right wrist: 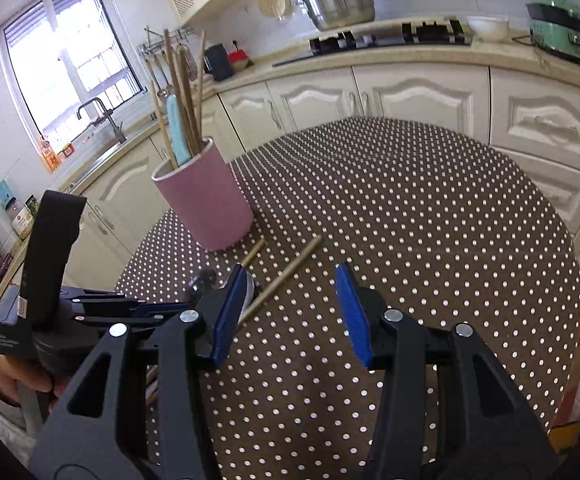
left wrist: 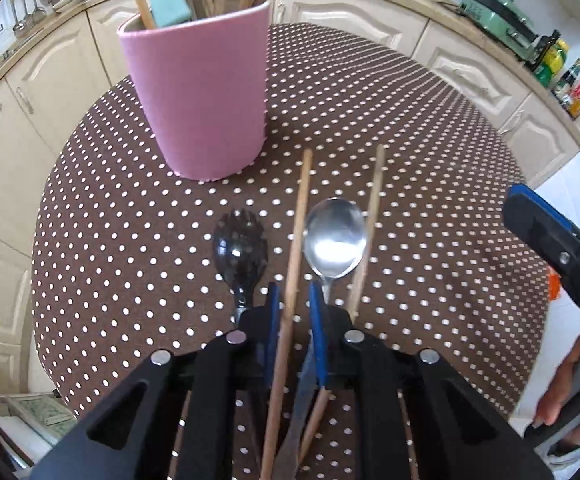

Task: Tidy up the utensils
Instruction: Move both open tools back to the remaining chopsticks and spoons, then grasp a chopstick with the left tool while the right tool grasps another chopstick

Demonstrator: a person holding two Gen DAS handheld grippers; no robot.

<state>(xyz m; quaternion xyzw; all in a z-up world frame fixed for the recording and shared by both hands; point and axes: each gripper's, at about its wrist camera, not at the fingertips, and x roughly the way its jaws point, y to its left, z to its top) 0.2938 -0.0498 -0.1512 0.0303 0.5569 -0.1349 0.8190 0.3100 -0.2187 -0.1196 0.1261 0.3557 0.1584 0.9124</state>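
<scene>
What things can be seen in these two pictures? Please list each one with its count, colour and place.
tall pink utensil holder: one, pink, on the table, holding wooden sticks and a pale blue handle
loose wooden chopsticks: two, brown, on the dotted cloth
shiny metal spoon: one, silver, between the chopsticks
black plastic spork: one, black, left of the spoon
round dotted table: one, brown with white dots
left tool: black and blue, narrowed around one chopstick
right tool: black and blue, open, empty

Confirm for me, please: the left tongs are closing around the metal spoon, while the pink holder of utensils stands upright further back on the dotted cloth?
Not quite. In the left wrist view the left tongs straddle a wooden chopstick, not the metal spoon, which lies just to its right, outside the pads. The rest holds: the pink holder stands upright further back on the dotted cloth.
</scene>
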